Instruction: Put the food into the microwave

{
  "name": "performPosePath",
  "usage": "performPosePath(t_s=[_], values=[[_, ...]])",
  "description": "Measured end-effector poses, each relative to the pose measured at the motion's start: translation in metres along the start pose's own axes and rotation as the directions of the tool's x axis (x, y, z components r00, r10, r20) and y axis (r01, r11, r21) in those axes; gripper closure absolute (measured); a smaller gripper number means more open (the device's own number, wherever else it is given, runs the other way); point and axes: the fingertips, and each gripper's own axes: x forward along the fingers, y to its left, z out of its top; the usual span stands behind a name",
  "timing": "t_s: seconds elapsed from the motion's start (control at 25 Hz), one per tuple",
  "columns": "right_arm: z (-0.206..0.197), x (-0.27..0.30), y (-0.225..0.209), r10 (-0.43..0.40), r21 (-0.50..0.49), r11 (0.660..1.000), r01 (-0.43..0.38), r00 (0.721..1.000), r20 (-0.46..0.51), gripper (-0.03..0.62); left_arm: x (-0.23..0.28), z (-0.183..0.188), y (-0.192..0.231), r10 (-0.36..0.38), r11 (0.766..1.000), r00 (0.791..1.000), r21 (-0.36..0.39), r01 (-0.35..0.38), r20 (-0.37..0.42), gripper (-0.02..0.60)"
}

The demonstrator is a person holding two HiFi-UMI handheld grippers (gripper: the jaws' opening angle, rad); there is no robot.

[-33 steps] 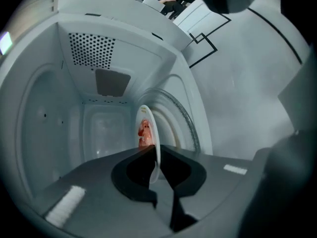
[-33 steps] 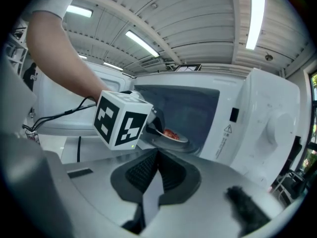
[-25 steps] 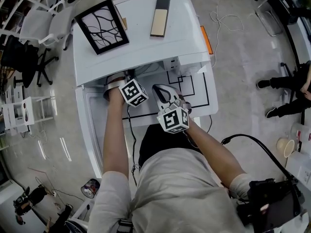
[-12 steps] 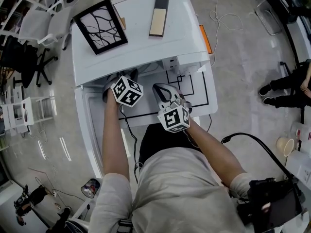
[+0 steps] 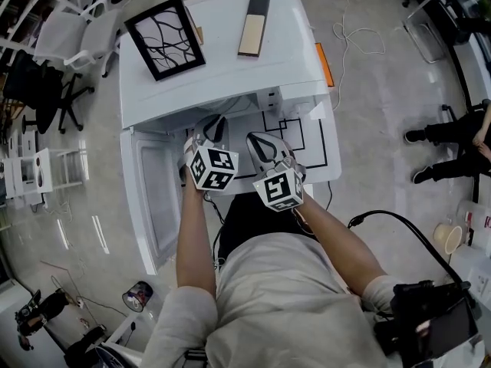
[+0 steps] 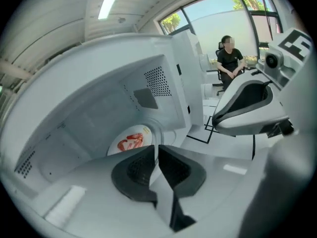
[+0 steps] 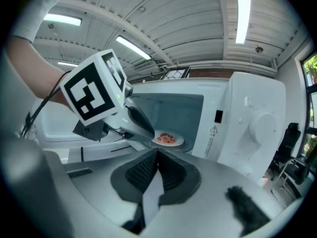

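Note:
A white plate with red food (image 6: 131, 142) lies on the turntable inside the open white microwave (image 5: 222, 67); the right gripper view also shows the plate (image 7: 167, 139). My left gripper (image 6: 156, 148) is in front of the opening, apart from the plate. Its jaws have just been closing; a thin slit remains and nothing is between them. From above, the left gripper (image 5: 216, 123) points into the cavity and the plate is hidden under the microwave's top. My right gripper (image 5: 255, 138) hovers beside it to the right, shut and empty (image 7: 157, 152).
The microwave door (image 5: 153, 198) hangs open to the left. On the microwave's top lie a black picture frame (image 5: 165, 38) and a flat black and tan bar (image 5: 253, 23). The white table (image 5: 311, 140) carries black lines. A person (image 6: 229, 58) sits in the background.
My left gripper has drawn back from the microwave's opening, shifted right and rolled. The plate's edge seen under it earlier is out of sight from above. The right gripper has stayed put.

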Motion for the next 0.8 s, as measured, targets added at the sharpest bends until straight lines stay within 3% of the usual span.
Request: performPosePath(t_s=[0.04, 0.16, 0.32, 0.56, 0.68, 0.8], values=[[0.000, -0.002, 0.000, -0.002, 0.008, 1.000, 0.002, 1.000, 0.001, 0.583, -0.004, -0.001, -0.003, 0.020, 0.999, 1.000, -0.034, -0.020, 0.012, 0.568], [0.000, -0.006, -0.002, -0.011, 0.032, 0.999, 0.011, 1.000, 0.005, 0.583, -0.014, -0.005, -0.012, 0.048, 0.987, 0.998, -0.154, -0.040, 0.048, 0.574], [0.004, -0.010, 0.000, -0.009, 0.059, 0.998, 0.008, 1.000, 0.015, 0.583, -0.033, -0.001, -0.023, 0.084, 0.949, 0.985, -0.314, -0.033, 0.150, 0.574], [0.016, -0.020, 0.002, 0.006, 0.173, 0.985, -0.011, 1.000, 0.028, 0.583, -0.065, 0.015, -0.031, 0.186, 0.896, 0.943, -0.441, -0.046, 0.278, 0.574], [0.025, -0.027, 0.003, 0.002, 0.184, 0.983, -0.009, 0.999, 0.040, 0.583, -0.075, 0.018, -0.043, 0.185, 0.865, 0.934, -0.502, -0.006, 0.307, 0.574], [0.029, -0.033, 0.004, 0.004, 0.174, 0.985, -0.012, 0.999, 0.042, 0.583, -0.086, 0.020, -0.055, 0.191, 0.847, 0.926, -0.531, 0.012, 0.326, 0.574]])
